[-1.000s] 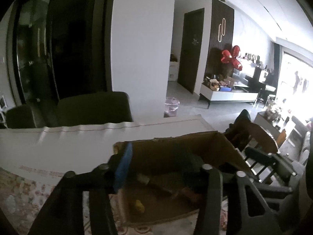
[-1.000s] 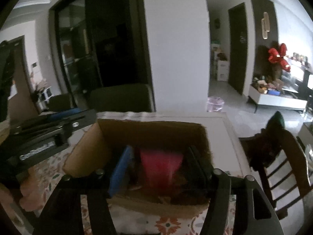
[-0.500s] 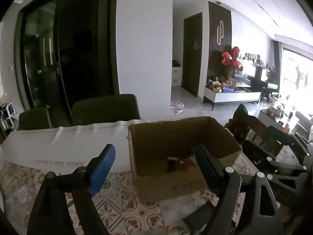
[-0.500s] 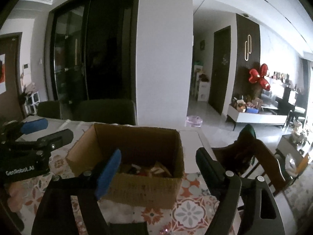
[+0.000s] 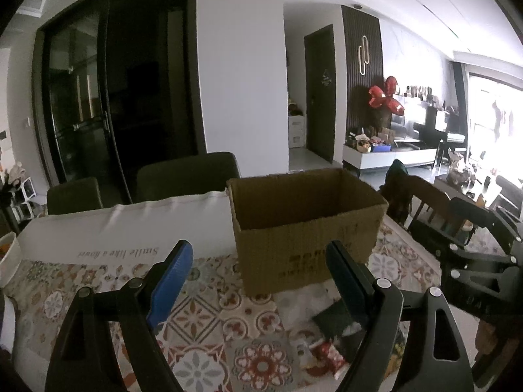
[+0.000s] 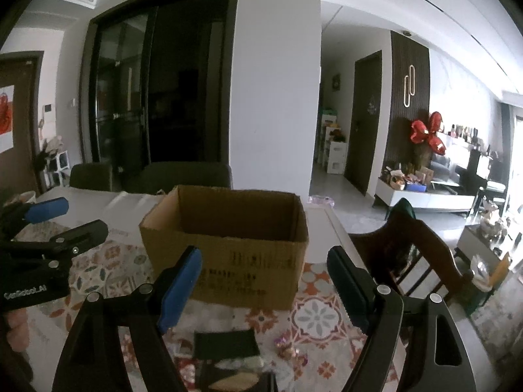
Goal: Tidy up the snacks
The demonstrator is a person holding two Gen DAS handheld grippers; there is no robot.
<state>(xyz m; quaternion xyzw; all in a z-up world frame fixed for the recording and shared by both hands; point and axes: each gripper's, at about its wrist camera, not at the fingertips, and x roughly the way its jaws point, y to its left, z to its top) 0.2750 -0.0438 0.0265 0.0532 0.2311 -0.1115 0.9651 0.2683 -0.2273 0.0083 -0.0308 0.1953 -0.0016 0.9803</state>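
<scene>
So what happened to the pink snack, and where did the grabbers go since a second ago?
Both grippers pulled back, up and out of the cardboard box. The right gripper let go of the pink packet inside; it is open and empty now. The left gripper also backed away, open. The box stayed where it was on the patterned tablecloth. More snacks wait in front of it.

Inside of the cardboard box [image 5: 304, 225] hidden below its rim in both views, box print [image 6: 248, 271] too blurred to read, snack packets [image 5: 322, 352] partly behind the left tool's finger [image 5: 351, 282], dark packet [image 6: 225, 344] with label unreadable, white bowl [image 5: 7, 258] cut by left edge
</scene>
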